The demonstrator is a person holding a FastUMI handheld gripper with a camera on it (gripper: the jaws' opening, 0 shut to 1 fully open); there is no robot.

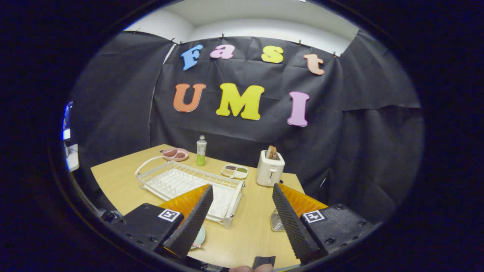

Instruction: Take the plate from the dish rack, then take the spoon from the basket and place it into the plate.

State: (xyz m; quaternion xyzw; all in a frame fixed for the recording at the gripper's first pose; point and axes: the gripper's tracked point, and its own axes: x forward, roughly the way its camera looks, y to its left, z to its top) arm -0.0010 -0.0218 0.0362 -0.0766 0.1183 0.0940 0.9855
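Note:
My gripper [242,187] is open above the wooden table [249,226], with nothing between its fingers. The white wire dish rack [181,181] lies ahead and to the left; its slots look bare, and the left finger covers its near corner. A pale green plate [199,237] lies flat on the table in front of the rack, mostly hidden behind the left finger. A small patterned piece [196,245] shows at the plate's near edge; I cannot tell what it is. A metal mesh basket [276,222] peeks out from behind the right finger, its contents hidden.
At the back of the table stand a pink plate with food [175,153], a green bottle [200,152], a divided snack dish [235,171] and a white toaster [269,169] with bread in it. A thumb [245,269] shows below the fingers.

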